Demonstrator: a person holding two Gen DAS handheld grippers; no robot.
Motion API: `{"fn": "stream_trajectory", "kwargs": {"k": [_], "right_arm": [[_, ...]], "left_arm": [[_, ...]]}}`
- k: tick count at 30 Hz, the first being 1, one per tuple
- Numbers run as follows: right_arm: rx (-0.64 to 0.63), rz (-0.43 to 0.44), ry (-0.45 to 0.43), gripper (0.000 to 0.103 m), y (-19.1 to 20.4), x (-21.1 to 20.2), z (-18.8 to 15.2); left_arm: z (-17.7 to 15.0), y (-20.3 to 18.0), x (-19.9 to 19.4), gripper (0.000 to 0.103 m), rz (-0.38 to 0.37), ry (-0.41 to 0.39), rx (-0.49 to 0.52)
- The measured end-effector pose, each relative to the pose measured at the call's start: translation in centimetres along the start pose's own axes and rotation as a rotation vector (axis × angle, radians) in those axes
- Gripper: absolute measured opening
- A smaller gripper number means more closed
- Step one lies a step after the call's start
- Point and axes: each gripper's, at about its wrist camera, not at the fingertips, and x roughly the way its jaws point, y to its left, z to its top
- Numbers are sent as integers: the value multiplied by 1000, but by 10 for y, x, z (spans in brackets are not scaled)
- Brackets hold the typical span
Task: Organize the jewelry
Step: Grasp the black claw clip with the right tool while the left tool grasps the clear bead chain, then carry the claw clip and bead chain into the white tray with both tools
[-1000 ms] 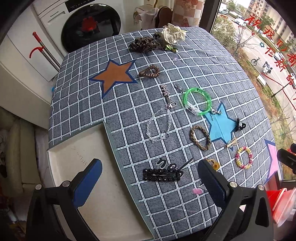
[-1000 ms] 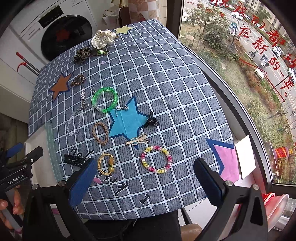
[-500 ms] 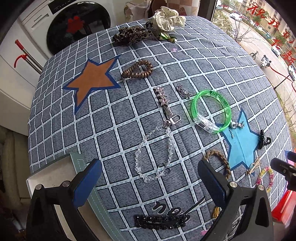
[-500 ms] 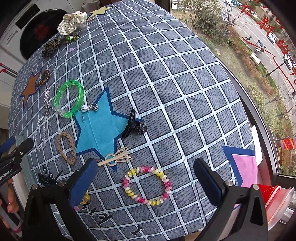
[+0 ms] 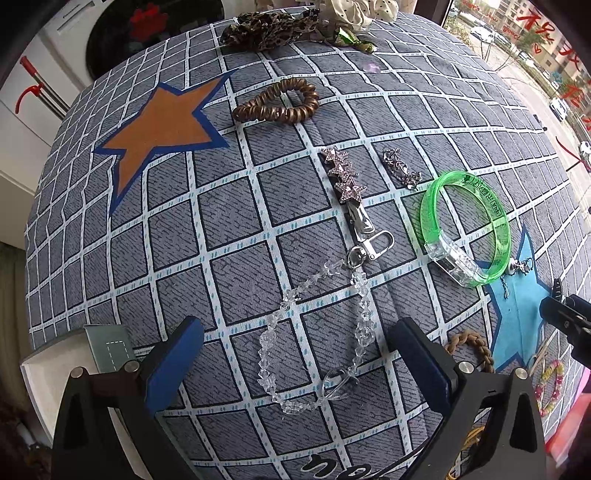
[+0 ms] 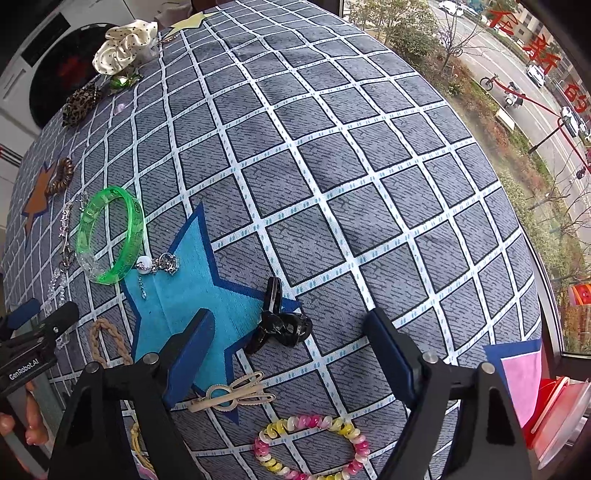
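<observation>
My left gripper (image 5: 295, 343) is open and empty, its fingers low over a clear crystal bead bracelet (image 5: 317, 332) on the checked cloth. Beyond it lie a star hair clip (image 5: 345, 181), a green bangle (image 5: 467, 229) and a brown coil hair tie (image 5: 279, 105). My right gripper (image 6: 288, 339) is open and empty, its fingers on either side of a black claw clip (image 6: 279, 319) at the edge of a blue star patch (image 6: 192, 295). A beige clip (image 6: 232, 397) and a pink-yellow coil bracelet (image 6: 310, 446) lie nearer to me. The green bangle (image 6: 110, 236) lies to the left.
A white tray (image 5: 48, 365) with a grey-green rim sits at the table's near left corner. A leopard scrunchie (image 5: 269, 31) and a white scrunchie (image 6: 123, 46) lie at the far edge. A braided tie (image 6: 105, 341) lies left of the blue star. A red container (image 6: 557, 413) stands at the right.
Both grippers have moved forward and lower over the table. The left one now frames the crystal bracelet; the right one now frames the black claw clip. Both stay open.
</observation>
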Motion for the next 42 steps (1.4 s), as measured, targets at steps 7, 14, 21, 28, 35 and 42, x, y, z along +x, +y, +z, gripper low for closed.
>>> {"fn": "stream_trajectory", "kwargs": {"k": [7, 14, 21, 28, 35, 42], "right_arm": [[-53, -46, -30, 51, 23, -2, -1], [-82, -59, -44, 28, 73, -10, -9], [-66, -5, -42, 24, 60, -26, -13], [-46, 58, -46, 24, 53, -41, -12], [-92, 118, -64, 24, 62, -65, -13], [-188, 192, -70, 24, 119, -84, -8]], "left_arm": [[-5, -6, -6, 87, -27, -29, 30], [-2, -27, -19, 17, -46, -67, 72], [-4, -11, -31, 11, -128, -76, -11], [-15, -10, -62, 11, -153, -129, -19], [-26, 12, -95, 11, -168, -178, -84], [-49, 53, -125, 11, -146, -213, -187]]}}
